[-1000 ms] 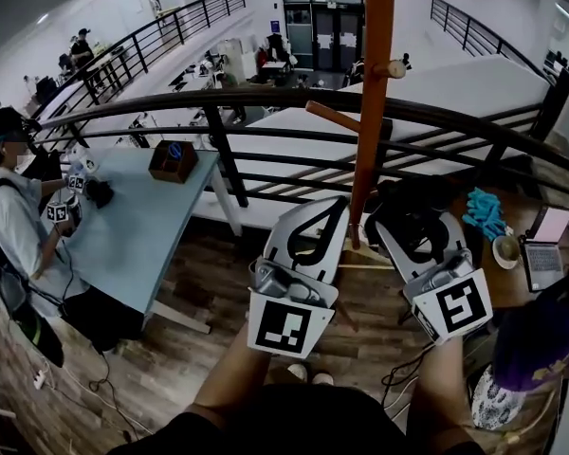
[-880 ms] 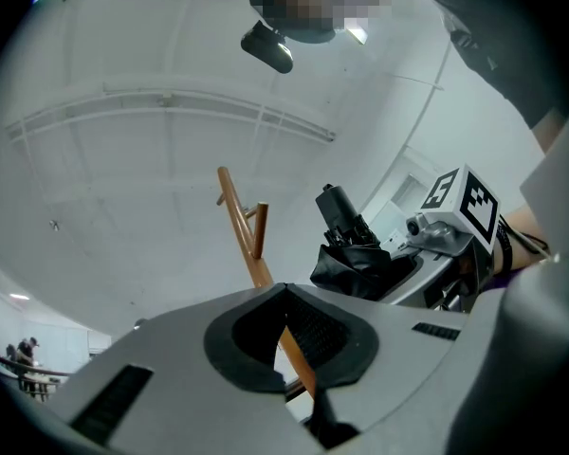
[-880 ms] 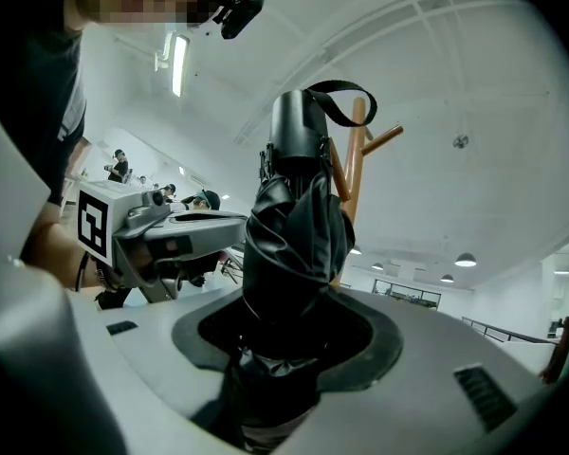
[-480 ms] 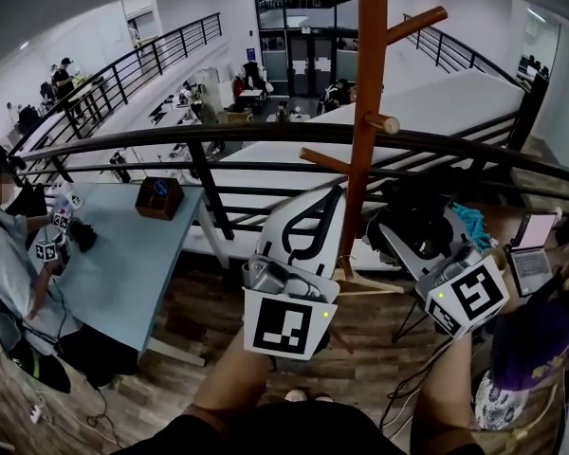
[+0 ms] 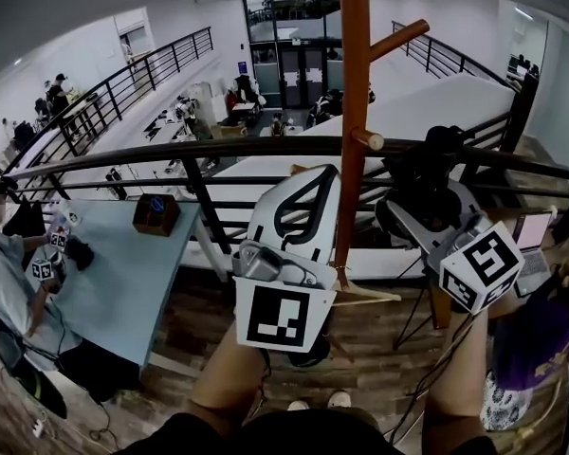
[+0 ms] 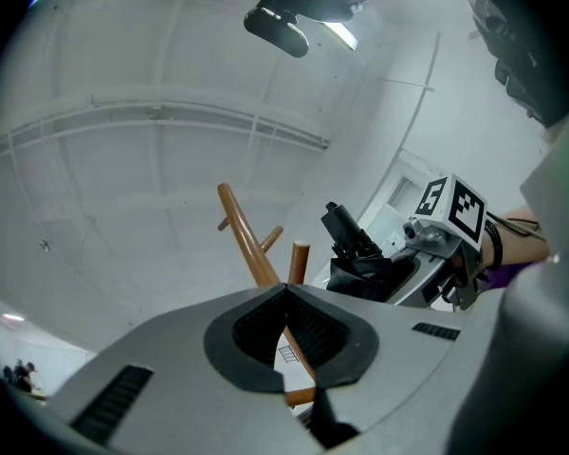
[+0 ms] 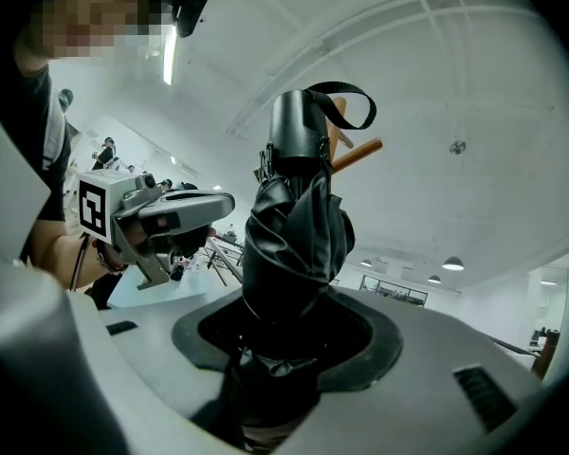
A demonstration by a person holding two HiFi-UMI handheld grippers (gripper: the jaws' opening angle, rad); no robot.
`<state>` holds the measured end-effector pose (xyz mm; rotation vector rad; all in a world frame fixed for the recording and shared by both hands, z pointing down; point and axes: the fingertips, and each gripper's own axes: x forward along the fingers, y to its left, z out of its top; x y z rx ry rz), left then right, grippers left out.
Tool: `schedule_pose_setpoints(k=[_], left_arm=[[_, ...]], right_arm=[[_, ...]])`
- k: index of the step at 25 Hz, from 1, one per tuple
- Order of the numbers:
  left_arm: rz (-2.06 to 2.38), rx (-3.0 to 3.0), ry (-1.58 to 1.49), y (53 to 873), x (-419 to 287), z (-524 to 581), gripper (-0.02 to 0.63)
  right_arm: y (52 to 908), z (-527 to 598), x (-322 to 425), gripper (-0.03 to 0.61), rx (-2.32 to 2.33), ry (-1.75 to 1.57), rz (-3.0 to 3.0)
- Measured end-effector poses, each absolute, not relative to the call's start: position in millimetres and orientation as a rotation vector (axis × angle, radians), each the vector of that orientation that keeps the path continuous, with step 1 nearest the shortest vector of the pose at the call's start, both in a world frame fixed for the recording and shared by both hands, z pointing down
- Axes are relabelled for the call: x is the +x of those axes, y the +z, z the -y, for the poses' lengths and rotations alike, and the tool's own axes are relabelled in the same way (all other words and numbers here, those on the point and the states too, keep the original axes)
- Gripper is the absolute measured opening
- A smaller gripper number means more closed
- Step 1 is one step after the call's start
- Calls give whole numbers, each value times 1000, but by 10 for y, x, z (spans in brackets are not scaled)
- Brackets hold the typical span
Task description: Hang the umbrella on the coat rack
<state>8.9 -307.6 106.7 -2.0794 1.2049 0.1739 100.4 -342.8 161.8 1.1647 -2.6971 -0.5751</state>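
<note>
Black umbrella (image 7: 299,226) sits clamped in our right tongs (image 7: 286,330) beside the coat rack (image 5: 353,112) — left tongs (image 6: 286,292) closed, empty — not yet hung.

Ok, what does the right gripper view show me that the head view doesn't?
Only the right gripper view: the strap loop atop the umbrella, and the right gripper closed on its folded fabric. Only the head view: the coat rack pole, the railing, the blue table. Both: the umbrella, the left gripper, a rack peg.
</note>
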Motion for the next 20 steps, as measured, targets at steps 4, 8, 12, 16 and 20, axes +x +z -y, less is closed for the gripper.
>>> schedule_pose_setpoints(k=[4,8,12,16,20], left_arm=[[-1239,-2049,168,975,84,3122,11],[-1288,-2026,164,888,13,3215,11],[-1320,-2005,159,795,-22,3279,11],[-1343,-1976,153,630,-27,3338,11],[-1353,-1949,149,493,12,3359,11]], right_arm=[[1549,3553,1054,218,1126,-577,2707],[1490,3687,1060,218,1068,-576,2715],[1414,3763,1044,218,983,-564,2750],[1286,3838,1025,218,901,-569,2769],[1159,3894,1040,218,840,-580,2778]])
